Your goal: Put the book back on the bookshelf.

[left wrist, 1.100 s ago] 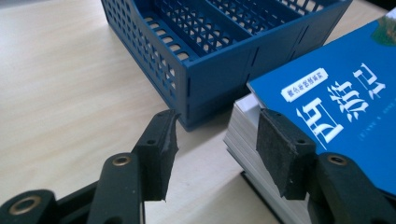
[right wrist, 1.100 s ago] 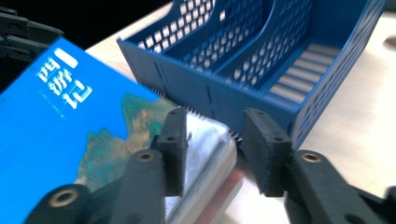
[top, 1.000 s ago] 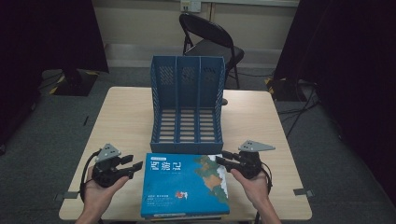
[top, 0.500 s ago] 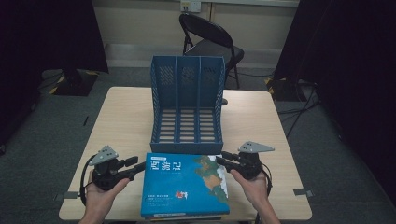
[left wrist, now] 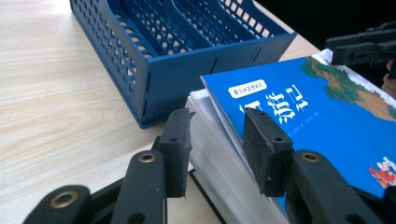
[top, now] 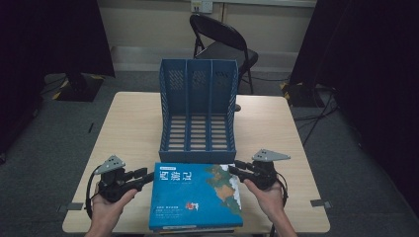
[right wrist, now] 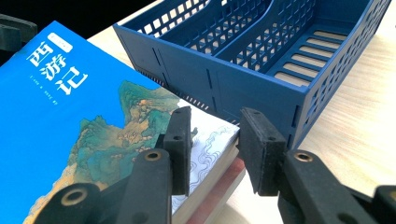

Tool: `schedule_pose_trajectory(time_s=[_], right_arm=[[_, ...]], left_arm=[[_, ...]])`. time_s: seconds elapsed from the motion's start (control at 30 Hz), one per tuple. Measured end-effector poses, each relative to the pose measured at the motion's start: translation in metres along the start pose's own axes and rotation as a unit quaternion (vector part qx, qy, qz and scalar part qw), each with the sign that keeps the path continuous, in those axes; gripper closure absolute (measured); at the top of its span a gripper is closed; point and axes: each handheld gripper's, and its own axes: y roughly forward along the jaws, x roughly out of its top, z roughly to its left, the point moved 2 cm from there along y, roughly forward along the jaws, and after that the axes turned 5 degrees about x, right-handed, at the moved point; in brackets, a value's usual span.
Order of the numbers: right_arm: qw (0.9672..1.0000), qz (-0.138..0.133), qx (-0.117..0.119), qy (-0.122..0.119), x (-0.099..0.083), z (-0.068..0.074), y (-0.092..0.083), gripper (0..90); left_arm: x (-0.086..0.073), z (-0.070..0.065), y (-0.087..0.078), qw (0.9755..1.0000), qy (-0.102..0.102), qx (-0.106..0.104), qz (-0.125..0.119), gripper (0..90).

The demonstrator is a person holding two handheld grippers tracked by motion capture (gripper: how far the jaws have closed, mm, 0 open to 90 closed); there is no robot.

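A thick blue book (top: 197,195) with a map-like cover tops a small stack at the table's front edge. My left gripper (top: 146,177) is at its left edge. In the left gripper view the left gripper (left wrist: 217,135) has just been closing; the book (left wrist: 327,126) is between its jaws, one pad on the cover and one against the white pages. My right gripper (top: 233,168) is at the book's far right corner. There the right gripper (right wrist: 212,135) holds that corner of the book (right wrist: 70,116), with a red book (right wrist: 224,186) beneath.
A blue three-slot file rack (top: 197,118) lies on its back just behind the books, its slots facing up and its front lip close to both grippers. The wooden table (top: 133,123) has bare room left and right of it. A black folding chair (top: 222,44) stands behind the table.
The left gripper's jaws have narrowed onto the book's left edge. Both hands and the book have kept their places.
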Motion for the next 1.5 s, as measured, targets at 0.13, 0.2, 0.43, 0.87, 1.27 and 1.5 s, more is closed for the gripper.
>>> schedule_pose_trajectory(time_s=[0.13, 0.2, 0.43, 0.87, 1.27, 1.5], right_arm=[[0.9999, 0.009, -0.005, -0.01, 0.002, 0.002, 0.0, 66.0], [0.9998, 0.013, -0.008, -0.014, 0.002, 0.003, -0.002, 68.3], [0.9998, 0.013, 0.001, -0.014, -0.003, 0.006, -0.008, 75.1], [0.9999, 0.003, 0.001, -0.016, 0.002, -0.006, -0.006, 49.1], [0.9992, 0.011, 0.007, -0.038, 0.001, 0.004, -0.001, 61.3], [0.9994, 0.01, 0.001, -0.035, -0.009, 0.009, -0.016, 61.7]], left_arm=[[-0.003, 0.002, 0.005, 0.9999, 0.0, 0.004, 0.011, 61.6], [-0.003, 0.006, 0.006, 0.9999, -0.01, -0.01, 0.01, 61.6], [-0.001, 0.005, 0.013, 0.9999, 0.0, -0.009, 0.008, 65.9], [-0.003, -0.003, 0.021, 0.9993, -0.015, -0.029, 0.018, 52.7], [0.004, -0.008, 0.034, 0.9996, 0.007, -0.018, 0.019, 56.0], [0.014, -0.013, 0.048, 0.9992, 0.027, -0.018, 0.023, 56.0]])
